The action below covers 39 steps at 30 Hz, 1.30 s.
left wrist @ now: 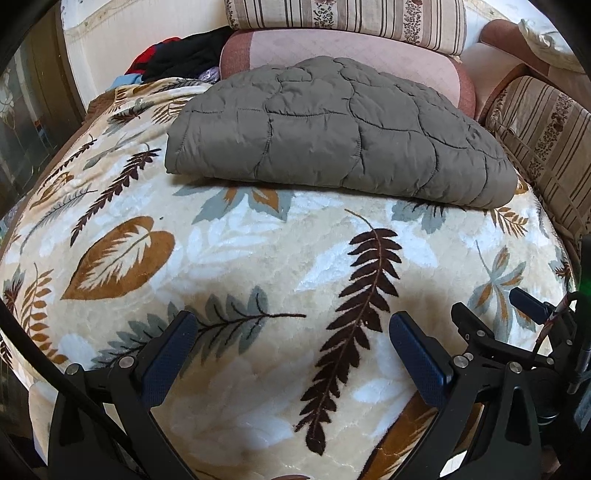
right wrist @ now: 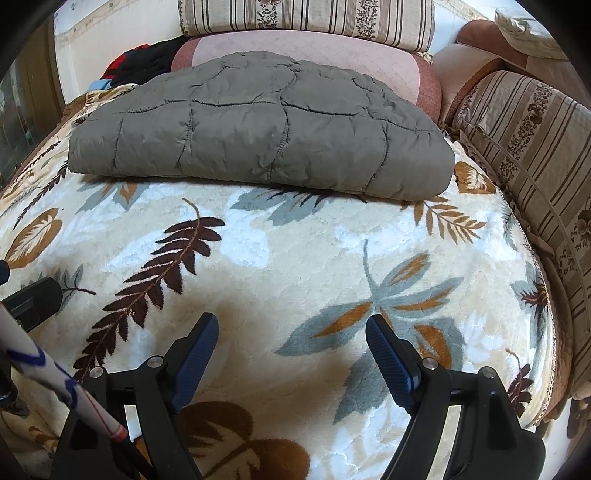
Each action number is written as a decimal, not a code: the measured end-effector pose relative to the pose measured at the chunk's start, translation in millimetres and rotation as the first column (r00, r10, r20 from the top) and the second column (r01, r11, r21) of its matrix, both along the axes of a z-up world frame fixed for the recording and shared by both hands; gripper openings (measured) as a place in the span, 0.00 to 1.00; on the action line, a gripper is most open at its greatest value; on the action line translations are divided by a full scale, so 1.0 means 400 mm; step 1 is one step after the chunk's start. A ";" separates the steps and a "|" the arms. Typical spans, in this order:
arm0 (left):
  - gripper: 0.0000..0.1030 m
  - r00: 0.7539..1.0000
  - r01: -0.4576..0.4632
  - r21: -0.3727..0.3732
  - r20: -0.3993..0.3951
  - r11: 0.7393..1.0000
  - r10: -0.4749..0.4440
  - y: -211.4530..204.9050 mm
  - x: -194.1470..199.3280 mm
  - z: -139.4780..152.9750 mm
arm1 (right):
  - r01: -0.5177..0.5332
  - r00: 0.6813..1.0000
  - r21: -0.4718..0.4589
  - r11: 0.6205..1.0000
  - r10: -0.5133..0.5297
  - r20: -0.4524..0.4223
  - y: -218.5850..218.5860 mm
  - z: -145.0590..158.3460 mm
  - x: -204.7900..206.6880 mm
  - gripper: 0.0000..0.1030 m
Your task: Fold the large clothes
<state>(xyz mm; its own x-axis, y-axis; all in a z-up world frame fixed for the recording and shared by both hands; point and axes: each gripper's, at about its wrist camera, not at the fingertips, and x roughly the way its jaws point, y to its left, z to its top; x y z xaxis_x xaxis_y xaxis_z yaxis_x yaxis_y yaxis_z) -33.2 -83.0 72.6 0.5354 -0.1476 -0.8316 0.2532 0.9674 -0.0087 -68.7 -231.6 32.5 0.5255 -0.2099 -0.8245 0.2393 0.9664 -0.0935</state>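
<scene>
Left wrist: folded quilted jacket (left wrist: 332, 129) lies lengthwise left-to-right; left gripper (left wrist: 291, 325) and right gripper (right wrist: 291, 325) wide open, empty.

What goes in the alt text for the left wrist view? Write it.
A folded grey quilted jacket lies on a leaf-patterned blanket, with striped cushions behind. The left gripper hovers open and empty in the foreground.

Bed covered by cream leaf-print blanket (left wrist: 258, 266). Pink quilted cushion (left wrist: 347, 51) at the far end, striped floral pillow (left wrist: 343, 18) stacked on top. Another striped pillow (right wrist: 535, 147) along the right edge. Dark and red clothes pile (left wrist: 177, 55) far left against a white wall (left wrist: 74, 66). Bright daylight.
</scene>
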 end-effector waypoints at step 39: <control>1.00 0.999 -0.035 -0.044 0.000 0.998 0.035 0.030 -0.002 -0.001 | 0.018 0.997 -0.062 0.998 -0.013 0.076 0.028 0.075 -0.012 0.86</control>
<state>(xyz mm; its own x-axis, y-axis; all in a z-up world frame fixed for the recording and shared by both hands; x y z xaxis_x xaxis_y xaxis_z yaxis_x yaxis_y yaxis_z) -34.1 -71.1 72.1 0.5419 -0.1648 -0.8241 0.2188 0.9744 -0.0510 -73.3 -220.4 62.6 0.5824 -0.2686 -0.7672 0.2626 0.9554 -0.1351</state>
